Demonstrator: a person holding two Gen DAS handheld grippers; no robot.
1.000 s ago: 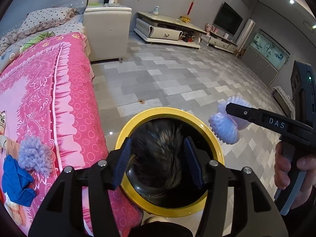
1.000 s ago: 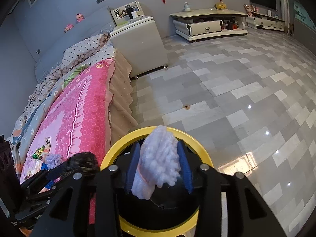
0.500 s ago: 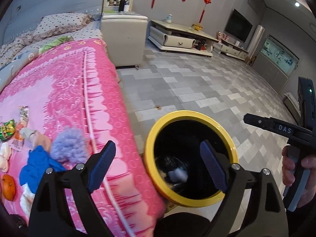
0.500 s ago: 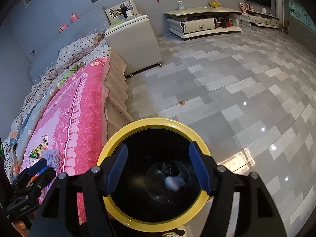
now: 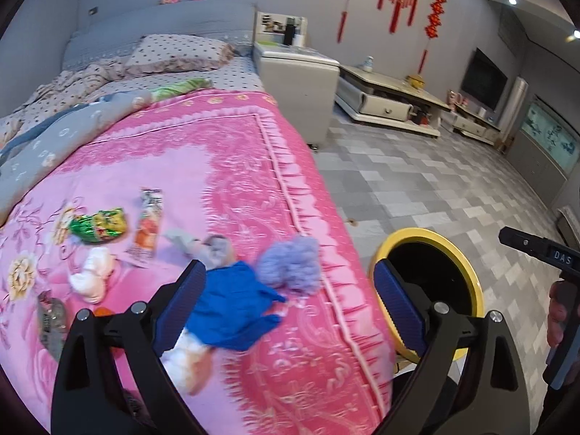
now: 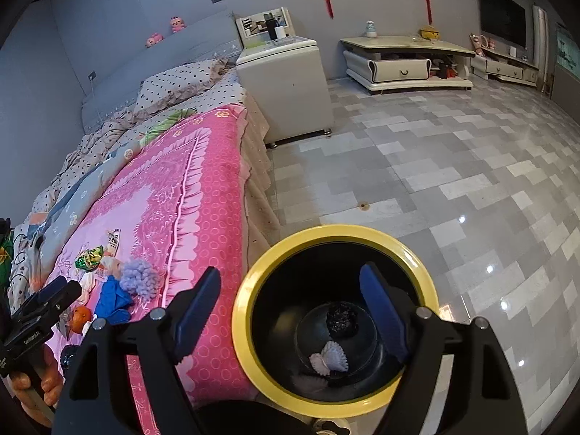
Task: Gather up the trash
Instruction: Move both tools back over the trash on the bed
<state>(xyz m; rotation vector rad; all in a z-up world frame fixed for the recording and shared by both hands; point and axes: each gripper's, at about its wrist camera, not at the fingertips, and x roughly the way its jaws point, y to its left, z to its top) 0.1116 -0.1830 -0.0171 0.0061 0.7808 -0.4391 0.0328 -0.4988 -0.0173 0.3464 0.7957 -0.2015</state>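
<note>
A black bin with a yellow rim [image 6: 337, 230] stands on the floor beside the pink bed; a black fluffy ball [image 6: 340, 320] and a pale fluffy wad [image 6: 330, 359] lie at its bottom. My right gripper [image 6: 290, 279] hovers over the bin, jaws opening, nothing between them. My left gripper [image 5: 288, 282] hangs over the bed edge, jaws opening and empty. Below it on the cover lie a blue cloth [image 5: 232, 311] and a purple pompom [image 5: 290, 266]. Further left are a green wrapper [image 5: 99, 224], an orange packet [image 5: 148, 224] and a white crumpled wad [image 5: 90, 275].
An orange fruit [image 6: 80, 317] lies near the bed's near end. A cream nightstand [image 5: 297, 83] stands at the head of the bed, and a low TV cabinet [image 5: 388, 98] runs along the far wall. Glossy grey tiles [image 6: 453, 181] spread right of the bin.
Both grippers opened; the black ball and the pale wad dropped into the bin. The left gripper swung left from above the bin to over the bed. The right one drew back slightly.
</note>
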